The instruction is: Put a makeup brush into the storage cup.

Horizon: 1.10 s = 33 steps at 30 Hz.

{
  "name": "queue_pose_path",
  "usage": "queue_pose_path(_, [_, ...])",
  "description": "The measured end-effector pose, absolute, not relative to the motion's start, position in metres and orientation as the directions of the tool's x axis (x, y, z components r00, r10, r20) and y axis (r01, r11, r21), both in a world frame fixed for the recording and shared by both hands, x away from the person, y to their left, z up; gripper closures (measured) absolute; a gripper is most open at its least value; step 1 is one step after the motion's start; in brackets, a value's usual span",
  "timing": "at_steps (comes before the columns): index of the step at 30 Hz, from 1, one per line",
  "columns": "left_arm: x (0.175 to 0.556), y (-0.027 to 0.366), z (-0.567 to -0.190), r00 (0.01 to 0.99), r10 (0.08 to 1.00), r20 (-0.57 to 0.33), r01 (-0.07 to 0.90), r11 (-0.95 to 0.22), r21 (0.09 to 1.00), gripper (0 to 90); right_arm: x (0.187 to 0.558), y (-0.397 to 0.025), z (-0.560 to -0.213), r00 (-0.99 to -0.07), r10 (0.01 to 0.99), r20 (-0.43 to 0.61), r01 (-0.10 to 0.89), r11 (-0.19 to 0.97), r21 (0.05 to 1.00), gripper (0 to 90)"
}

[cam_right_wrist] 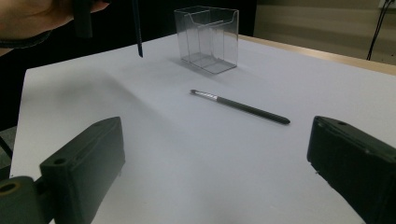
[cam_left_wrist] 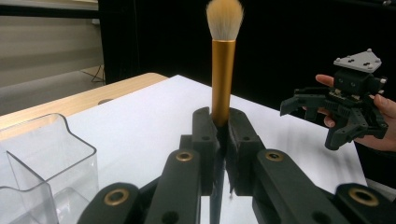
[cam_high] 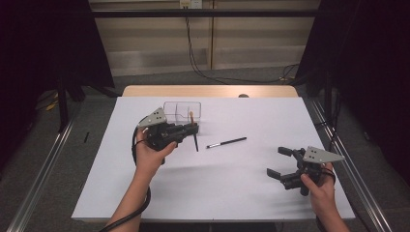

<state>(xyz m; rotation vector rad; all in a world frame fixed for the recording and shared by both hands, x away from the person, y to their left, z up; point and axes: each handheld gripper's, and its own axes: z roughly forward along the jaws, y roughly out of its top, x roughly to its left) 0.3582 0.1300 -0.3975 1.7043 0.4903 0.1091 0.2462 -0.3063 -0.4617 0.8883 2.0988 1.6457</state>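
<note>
L jaws: closed on gold-ferrule makeup brush (cam_left_wrist: 223,70), gripped at the handle just below the ferrule; bristles up, dark handle tip down.
L gripper (cam_high: 186,129): held above the table, just in front of the clear acrylic organizer (cam_high: 182,111).
Brush axis: near upright, slight tilt; handle tip (cam_right_wrist: 138,37) hung clear of the white table surface (cam_high: 217,183).
Key relation: organizer lay beyond and just left of the L jaws per left gripper view, open top below bristle level; compartment (cam_left_wrist: 42,163) near, not under the brush. Judged next move: carry brush over the opening, lower handle-first. L hand much the nearer.
R jaws: wide apart, nothing between.
R gripper (cam_high: 282,162): near right table edge, well apart from organizer, aimed toward centre.
2nd item: thin dark brush (cam_high: 226,142) flat on table between the two grippers, long axis roughly L-R, pale bristle end (cam_right_wrist: 198,93) toward organizer side. R gripper probably better placed for it.
Risk (judgement): tilt could catch handle tip on organizer wall or divider.
</note>
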Motion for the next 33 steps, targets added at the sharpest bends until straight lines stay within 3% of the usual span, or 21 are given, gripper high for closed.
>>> queue_pose_path(33, [0.38,0.152,-0.381,0.868,0.463,-0.183,0.259,-0.107,0.96,83.6,0.239,-0.315,-0.462,-0.749,0.653,0.112,0.259,0.133,0.957,3.6])
